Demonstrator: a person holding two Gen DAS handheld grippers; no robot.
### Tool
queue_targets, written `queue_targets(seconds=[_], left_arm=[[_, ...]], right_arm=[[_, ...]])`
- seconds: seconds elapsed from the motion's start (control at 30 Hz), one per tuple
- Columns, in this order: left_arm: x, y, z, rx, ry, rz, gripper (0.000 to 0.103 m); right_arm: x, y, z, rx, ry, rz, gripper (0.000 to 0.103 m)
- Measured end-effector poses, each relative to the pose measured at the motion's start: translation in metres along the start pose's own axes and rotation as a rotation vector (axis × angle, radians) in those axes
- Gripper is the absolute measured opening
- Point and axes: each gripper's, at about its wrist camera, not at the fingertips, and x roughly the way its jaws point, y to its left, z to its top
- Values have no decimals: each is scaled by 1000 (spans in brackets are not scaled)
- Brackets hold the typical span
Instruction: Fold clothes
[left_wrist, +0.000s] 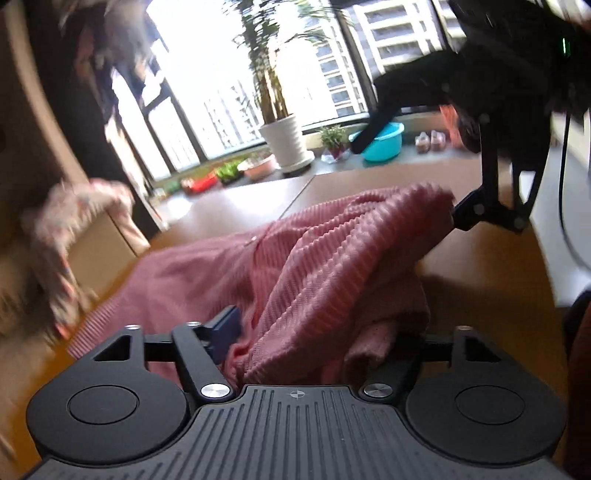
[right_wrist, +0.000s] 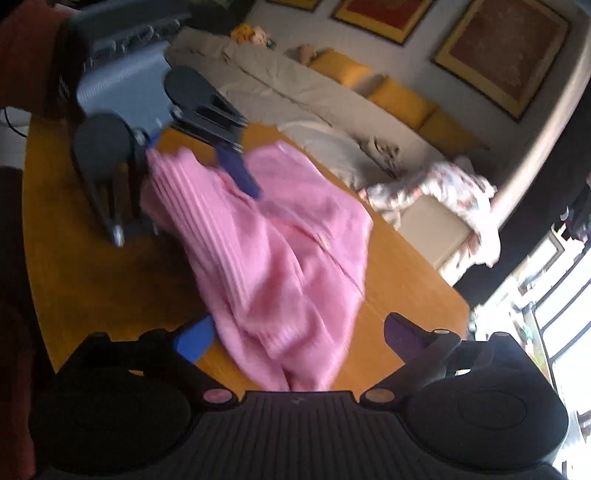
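A pink ribbed garment (left_wrist: 332, 251) lies bunched on the round wooden table (left_wrist: 491, 291). My left gripper (left_wrist: 314, 332) is open, its blue left pad (left_wrist: 227, 328) showing. The cloth is heaped between its fingers and hides the right one. In the right wrist view the same pink garment (right_wrist: 280, 251) runs from the left gripper (right_wrist: 195, 158) down to my right gripper (right_wrist: 297, 336). The right gripper is open, its pads (right_wrist: 194, 338) wide apart with cloth between them. From the left wrist view, the right gripper (left_wrist: 465, 214) sits at the garment's raised far corner.
A floral cloth (right_wrist: 436, 192) hangs over a beige box beside the table. A covered sofa with yellow cushions (right_wrist: 402, 99) lies beyond. Potted plants (left_wrist: 284, 144) and a teal basin (left_wrist: 382, 142) line the window sill. A red sleeve (right_wrist: 26, 55) is at the left edge.
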Motion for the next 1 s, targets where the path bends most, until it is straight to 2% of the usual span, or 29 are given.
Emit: queue_targets(seconds=[0.07, 0.13, 0.2, 0.33, 0.43, 0.5, 0.53, 0.57, 0.6, 0.67, 0.73, 0.83, 0.9, 1.0], left_arm=[[1, 20, 0, -144, 1, -48, 71], [2, 45, -3, -346, -5, -109, 71], [3, 69, -9, -534, -14, -167, 71], [9, 102, -24, -778, -41, -252, 71], [13, 110, -29, -815, -43, -260, 73], [14, 106, -31, -805, -32, -258, 74], [14, 105, -30, -793, -29, -258, 74], [14, 104, -29, -777, -29, -253, 74], [12, 102, -28, -760, -29, -244, 74], [1, 89, -23, -717, -30, -211, 74], [-7, 83, -22, -680, -19, -188, 74], [-19, 67, -19, -632, -16, -208, 74], [-34, 51, -13, -587, -36, -243, 74], [-62, 23, -1, -495, -85, -275, 79]], right_arm=[[-4, -21, -10, 99, 4, 3, 98], [-6, -47, -20, 247, -15, 10, 98], [-5, -61, -29, 296, -8, -10, 98], [19, -56, -40, 85, 75, -100, 98], [32, -47, -27, 31, 24, -56, 98], [44, -37, -15, -21, -29, -33, 96], [50, -31, -8, -48, -56, -23, 88], [57, -28, -1, -51, -74, 1, 76], [64, -26, 7, -50, -90, 27, 70], [60, -21, 12, -49, -85, 58, 43], [55, -16, 17, -47, -78, 88, 37], [47, -9, 23, -45, -66, 133, 29], [42, -5, 27, -43, -58, 162, 28], [1, 5, 34, -57, -73, 187, 28]])
